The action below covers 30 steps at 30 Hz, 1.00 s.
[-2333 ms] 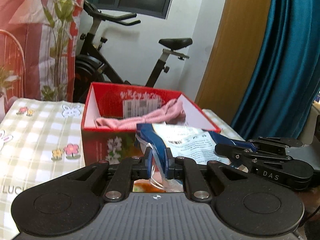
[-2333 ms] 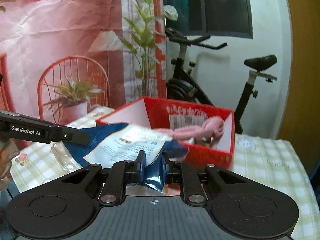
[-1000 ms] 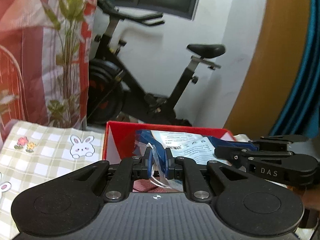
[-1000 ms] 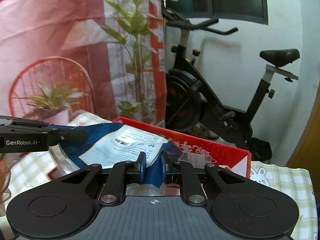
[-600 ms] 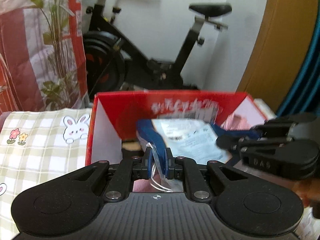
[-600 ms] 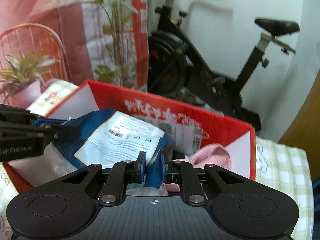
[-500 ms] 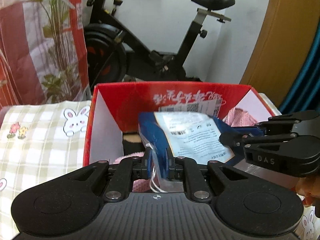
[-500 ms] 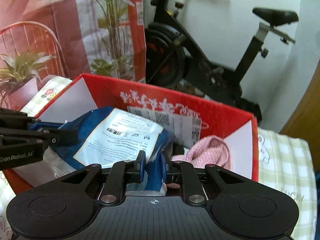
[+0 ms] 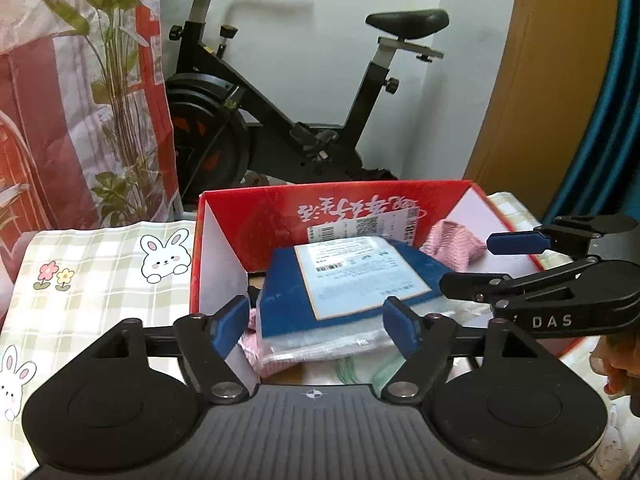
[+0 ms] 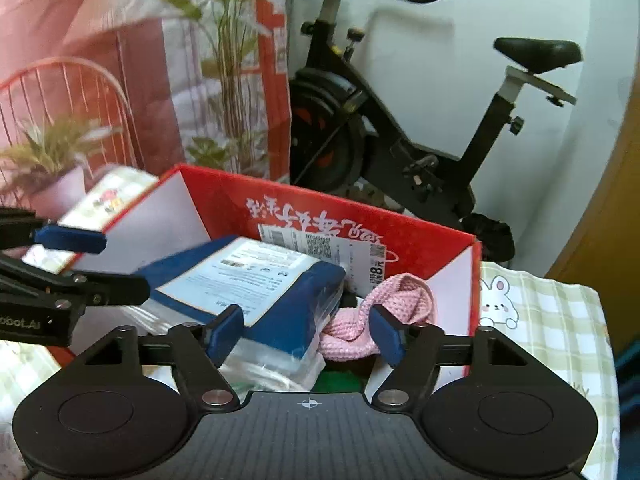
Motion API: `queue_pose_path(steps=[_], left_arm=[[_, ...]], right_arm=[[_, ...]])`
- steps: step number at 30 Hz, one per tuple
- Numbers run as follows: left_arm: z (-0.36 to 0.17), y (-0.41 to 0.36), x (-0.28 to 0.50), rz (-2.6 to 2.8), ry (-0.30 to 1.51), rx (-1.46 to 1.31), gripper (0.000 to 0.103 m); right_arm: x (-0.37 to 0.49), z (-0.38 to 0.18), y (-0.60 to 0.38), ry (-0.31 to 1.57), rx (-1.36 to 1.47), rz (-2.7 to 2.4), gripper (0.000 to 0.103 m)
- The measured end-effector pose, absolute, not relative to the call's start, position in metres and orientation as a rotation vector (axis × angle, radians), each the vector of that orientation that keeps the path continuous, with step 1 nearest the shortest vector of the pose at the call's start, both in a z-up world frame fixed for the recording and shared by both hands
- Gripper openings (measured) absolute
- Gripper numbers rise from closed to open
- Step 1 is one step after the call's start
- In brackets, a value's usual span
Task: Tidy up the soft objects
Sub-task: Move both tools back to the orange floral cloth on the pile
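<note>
Checked tablecloth with rabbit prints [image 9: 100, 280] covers the work surface. Nearest, left gripper [image 9: 316, 322] and right gripper [image 10: 308, 330] tilt downward over the box, jaws opening, pads clear of the load. Blue plastic-wrapped soft package with white label [image 9: 344, 280] lies inside the red cardboard box [image 9: 340, 200], beside a pink knitted cloth [image 10: 384, 300]. Judgement: release step; next, withdraw both grippers upward. Black exercise bike [image 9: 304, 92] stands beyond.
</note>
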<state>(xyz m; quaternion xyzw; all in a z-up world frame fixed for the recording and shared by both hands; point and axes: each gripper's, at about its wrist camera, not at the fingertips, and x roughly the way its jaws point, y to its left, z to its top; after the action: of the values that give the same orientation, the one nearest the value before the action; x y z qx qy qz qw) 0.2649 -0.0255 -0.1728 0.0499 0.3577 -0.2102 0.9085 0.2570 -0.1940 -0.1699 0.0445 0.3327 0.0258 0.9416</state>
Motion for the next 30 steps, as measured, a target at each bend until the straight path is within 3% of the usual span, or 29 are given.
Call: queue_pose_path(steps=[2, 4, 17, 30], left_arm=[[-0.168, -0.022, 0.253, -0.433, 0.734, 0.094, 0.087], [-0.164, -0.018, 0.239, -0.44, 0.726, 0.08, 0.087], [-0.171, -0.002, 0.158, -0.49, 0.734, 0.023, 0.087], [-0.203, 0.024, 0.128, -0.472, 0.787, -0.073, 0.083]], right_arm=[[0.243, -0.165, -0.195, 0.661, 0.105, 0.052, 0.071], [0.227, -0.161, -0.196, 0.644, 0.117, 0.054, 0.073], [0.118, -0.155, -0.179, 0.522, 0.171, 0.092, 0.077], [0.066, -0.2, -0.149, 0.536, 0.155, 0.097, 0.076]])
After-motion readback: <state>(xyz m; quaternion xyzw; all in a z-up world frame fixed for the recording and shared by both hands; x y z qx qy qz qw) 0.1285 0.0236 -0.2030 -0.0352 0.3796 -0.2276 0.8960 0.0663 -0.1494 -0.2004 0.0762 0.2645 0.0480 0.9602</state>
